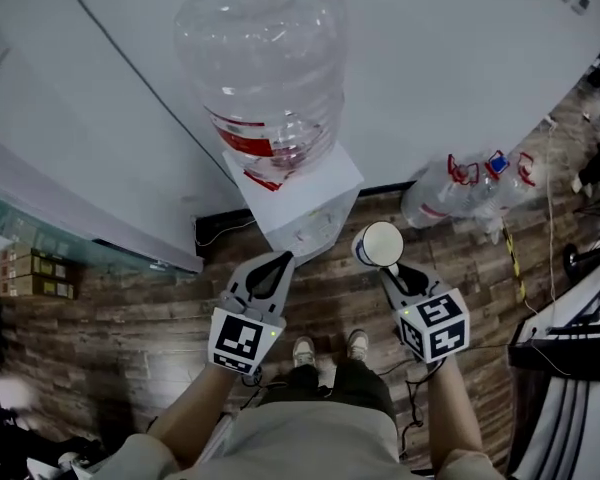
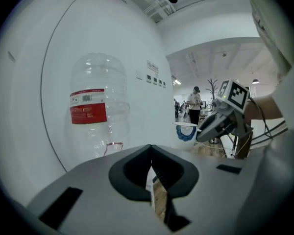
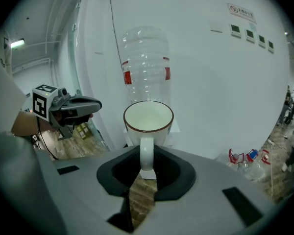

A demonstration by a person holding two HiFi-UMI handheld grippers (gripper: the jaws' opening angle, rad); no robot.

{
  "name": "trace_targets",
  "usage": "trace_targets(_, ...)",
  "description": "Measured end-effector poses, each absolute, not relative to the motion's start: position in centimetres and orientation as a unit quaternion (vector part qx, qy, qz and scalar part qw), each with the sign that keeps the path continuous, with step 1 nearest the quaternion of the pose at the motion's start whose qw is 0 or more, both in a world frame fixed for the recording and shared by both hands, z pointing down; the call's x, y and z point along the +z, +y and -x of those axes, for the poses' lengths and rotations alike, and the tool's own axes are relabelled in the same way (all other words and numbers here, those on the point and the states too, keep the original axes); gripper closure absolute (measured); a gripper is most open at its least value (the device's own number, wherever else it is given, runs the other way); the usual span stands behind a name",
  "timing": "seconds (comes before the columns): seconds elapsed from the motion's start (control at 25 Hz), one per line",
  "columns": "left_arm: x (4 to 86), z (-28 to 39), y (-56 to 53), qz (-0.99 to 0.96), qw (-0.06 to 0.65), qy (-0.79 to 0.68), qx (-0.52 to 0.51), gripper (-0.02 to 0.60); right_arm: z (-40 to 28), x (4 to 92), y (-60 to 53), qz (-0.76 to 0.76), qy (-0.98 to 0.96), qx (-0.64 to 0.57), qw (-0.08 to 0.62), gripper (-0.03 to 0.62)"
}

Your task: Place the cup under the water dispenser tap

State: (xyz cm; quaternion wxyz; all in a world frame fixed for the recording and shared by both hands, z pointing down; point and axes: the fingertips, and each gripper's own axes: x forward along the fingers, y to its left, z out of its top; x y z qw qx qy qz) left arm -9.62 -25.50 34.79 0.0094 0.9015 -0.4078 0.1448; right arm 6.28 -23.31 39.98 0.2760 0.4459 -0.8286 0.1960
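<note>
Item one: your right gripper (image 1: pixel 388 268) (image 3: pixel 146 173), jaws narrowed and clamped on the handle of a white ceramic cup with a thin brown rim (image 1: pixel 379 243) (image 3: pixel 148 119). The cup is upright and empty, held in the air just off the front right corner of the white box-shaped water dispenser (image 1: pixel 302 206), not under its tap. Item two: your left gripper (image 1: pixel 283 259) (image 2: pixel 152 173), jaw tips drawn together with nothing between them, level with the dispenser's front left. Item three: a large clear plastic water bottle with a red label (image 1: pixel 265 58) (image 3: pixel 146 58), inverted on the dispenser. Item four: clear empty bottles (image 1: pixel 460 190) lying on the wood-plank floor (image 1: pixel 130 318) by the white wall.
</note>
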Motion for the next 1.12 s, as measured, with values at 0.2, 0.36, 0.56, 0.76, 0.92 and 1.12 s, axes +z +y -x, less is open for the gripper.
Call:
trace_targets(0.2, 37.8, 8.5, -26.9, -0.892, 0.027, -0.427, 0.144, 0.575, -6.6, 44.2, -25.2, -0.424, -0.830, 0.210, 0.295, 0.525)
trace_targets(0.36, 41.0, 7.2, -27.6, -0.883, 0.037, -0.446, 0.146, 0.575, -7.4, 48.7, -26.5, -0.401, -0.835, 0.211, 0.311, 0.525)
trace_targets(0.56, 46.1, 6.0, -28.3, -0.872, 0.072, -0.463, 0.139, 0.575, -7.5, 54.8, -28.0, -0.376, -0.843, 0.208, 0.323, 0.525)
trace_targets(0.76, 52.3, 5.2, -28.9, -0.861, 0.113, -0.475, 0.140, 0.575, -7.0, 61.1, -29.6, -0.359, -0.847, 0.211, 0.329, 0.525)
trace_targets(0.92, 57.0, 5.6, -29.7, -0.849, 0.130, -0.491, 0.147, 0.575, -6.4, 66.0, -30.4, -0.349, -0.847, 0.218, 0.335, 0.525)
trace_targets(1.12, 61.3, 6.2, -31.1, -0.844, 0.136, -0.498, 0.147, 0.575, -6.1, 71.2, -31.5, -0.346, -0.845, 0.228, 0.339, 0.525)
